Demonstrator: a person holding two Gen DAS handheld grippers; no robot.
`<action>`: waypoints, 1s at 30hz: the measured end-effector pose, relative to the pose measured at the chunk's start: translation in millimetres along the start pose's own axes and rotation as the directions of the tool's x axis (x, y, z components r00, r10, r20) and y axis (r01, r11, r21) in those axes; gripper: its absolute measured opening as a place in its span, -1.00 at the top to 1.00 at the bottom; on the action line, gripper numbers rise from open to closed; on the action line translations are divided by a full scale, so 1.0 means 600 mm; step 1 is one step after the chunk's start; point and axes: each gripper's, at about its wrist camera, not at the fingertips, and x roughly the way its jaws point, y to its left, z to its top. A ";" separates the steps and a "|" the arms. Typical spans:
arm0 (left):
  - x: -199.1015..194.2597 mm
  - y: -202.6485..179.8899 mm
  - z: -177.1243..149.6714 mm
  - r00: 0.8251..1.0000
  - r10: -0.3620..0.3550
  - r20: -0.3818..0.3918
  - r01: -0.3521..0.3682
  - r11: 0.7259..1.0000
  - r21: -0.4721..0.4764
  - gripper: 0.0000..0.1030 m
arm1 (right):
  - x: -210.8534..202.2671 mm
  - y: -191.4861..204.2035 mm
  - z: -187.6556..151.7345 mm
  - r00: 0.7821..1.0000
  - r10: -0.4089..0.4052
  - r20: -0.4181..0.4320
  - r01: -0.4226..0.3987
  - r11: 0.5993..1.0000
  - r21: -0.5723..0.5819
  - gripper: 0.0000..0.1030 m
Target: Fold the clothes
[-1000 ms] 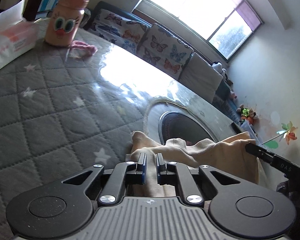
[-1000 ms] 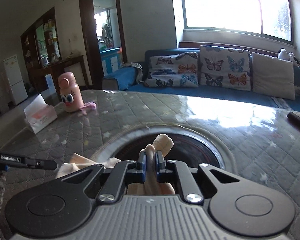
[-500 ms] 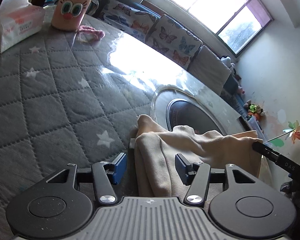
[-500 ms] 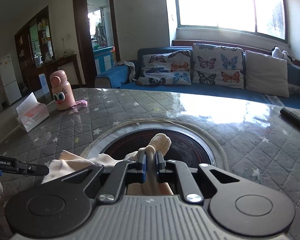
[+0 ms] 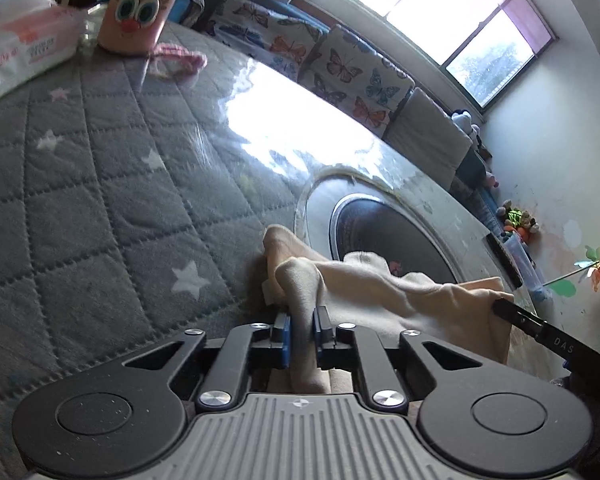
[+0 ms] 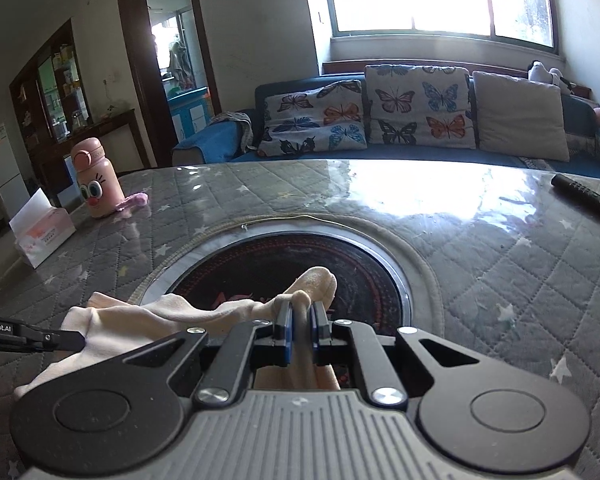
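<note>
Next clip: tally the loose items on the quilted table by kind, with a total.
Beige garment: 1
Pink cartoon-face bottle: 1
Tissue pack: 1
Pink strap beside the bottle: 1
Black remote control: 1
Total: 5

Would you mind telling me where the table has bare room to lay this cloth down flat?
The quilted table cover is bare between the round dark inset and the remote, and along the far edge by the sofa. In the left wrist view, the stretch between the cream cloth and the tissue box is free. The pink bottle and tissue box crowd that corner.
</note>
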 end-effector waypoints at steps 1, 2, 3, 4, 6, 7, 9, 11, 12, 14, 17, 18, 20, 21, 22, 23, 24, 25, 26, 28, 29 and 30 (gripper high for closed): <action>-0.006 -0.001 0.002 1.000 -0.002 0.011 0.002 1.000 0.001 0.84 | -0.001 0.001 0.001 1.000 0.001 0.001 -0.001 1.000 -0.003 0.85; -0.014 -0.001 0.005 1.000 -0.009 0.022 0.009 1.000 0.001 0.84 | -0.003 0.004 0.003 1.000 0.004 0.003 -0.004 1.000 -0.007 0.85; -0.021 -0.001 0.008 0.999 -0.016 0.034 0.016 1.000 0.002 0.85 | -0.007 0.010 0.006 1.000 0.009 0.008 -0.009 1.000 -0.015 0.85; -0.031 0.000 0.011 0.999 -0.017 0.048 0.016 1.000 0.005 0.85 | -0.011 0.016 0.010 1.000 0.016 0.012 -0.016 1.000 -0.023 0.85; -0.049 0.002 0.016 0.997 -0.018 0.077 0.018 1.000 0.011 0.85 | -0.018 0.033 0.022 0.999 0.036 0.025 -0.035 0.999 -0.039 0.85; -0.059 0.003 0.019 0.996 -0.019 0.091 0.018 1.000 0.014 0.85 | -0.021 0.042 0.028 0.998 0.045 0.032 -0.044 0.998 -0.047 0.85; -0.079 0.012 0.027 0.993 -0.019 0.115 0.017 1.000 0.013 0.85 | -0.023 0.059 0.037 0.997 0.062 0.044 -0.059 0.996 -0.063 0.86; -0.103 0.023 0.038 0.989 -0.011 0.146 0.008 1.000 0.016 0.85 | -0.022 0.083 0.051 0.995 0.083 0.055 -0.078 0.994 -0.080 0.87; -0.115 0.029 0.042 0.987 -0.006 0.162 0.003 1.000 0.018 0.85 | -0.020 0.094 0.057 0.994 0.093 0.059 -0.087 0.992 -0.088 0.87; -0.139 0.042 0.053 0.981 0.011 0.195 -0.014 1.000 0.014 0.85 | -0.014 0.116 0.068 0.991 0.115 0.062 -0.109 0.989 -0.100 0.87; -0.173 0.064 0.069 0.970 0.040 0.241 -0.043 0.999 0.005 0.85 | 0.001 0.153 0.082 0.986 0.150 0.068 -0.140 0.982 -0.126 0.88; -0.182 0.072 0.073 0.966 0.055 0.252 -0.056 0.998 0.000 0.85 | 0.009 0.169 0.087 0.983 0.169 0.068 -0.159 0.978 -0.132 0.88; -0.197 0.087 0.080 0.960 0.077 0.270 -0.078 0.997 -0.009 0.85 | 0.021 0.190 0.092 0.979 0.193 0.067 -0.183 0.973 -0.141 0.88; -0.205 0.094 0.083 0.956 0.089 0.278 -0.088 0.996 -0.014 0.85 | 0.028 0.203 0.095 0.976 0.209 0.063 -0.198 0.969 -0.148 0.88; -0.213 0.101 0.087 0.953 0.100 0.287 -0.099 0.995 -0.018 0.85 | 0.036 0.216 0.097 0.973 0.224 0.059 -0.213 0.965 -0.155 0.88; -0.218 0.109 0.089 0.950 0.113 0.292 -0.111 0.994 -0.026 0.85 | 0.044 0.228 0.100 0.970 0.238 0.055 -0.227 0.960 -0.161 0.88; -0.222 0.118 0.091 0.946 0.127 0.297 -0.122 0.992 -0.035 0.85 | 0.051 0.238 0.102 0.967 0.248 0.051 -0.237 0.957 -0.166 0.88; -0.224 0.125 0.092 0.945 0.141 0.296 -0.134 0.990 -0.042 0.85 | 0.058 0.247 0.104 0.966 0.256 0.046 -0.245 0.954 -0.171 0.88; -0.223 0.133 0.094 0.943 0.160 0.292 -0.151 0.987 -0.053 0.83 | 0.066 0.254 0.105 0.965 0.259 0.041 -0.248 0.953 -0.175 0.88; -0.220 0.154 0.095 0.937 0.203 0.284 -0.187 0.979 -0.083 0.81 | 0.084 0.267 0.106 0.968 0.250 0.033 -0.240 0.953 -0.185 0.87; -0.220 0.163 0.095 0.933 0.223 0.284 -0.204 0.974 -0.095 0.79 | 0.094 0.272 0.107 0.970 0.242 0.023 -0.233 0.953 -0.191 0.86; -0.220 0.172 0.096 0.928 0.242 0.283 -0.220 0.970 -0.108 0.76 | 0.104 0.274 0.108 0.972 0.236 0.009 -0.230 0.954 -0.193 0.86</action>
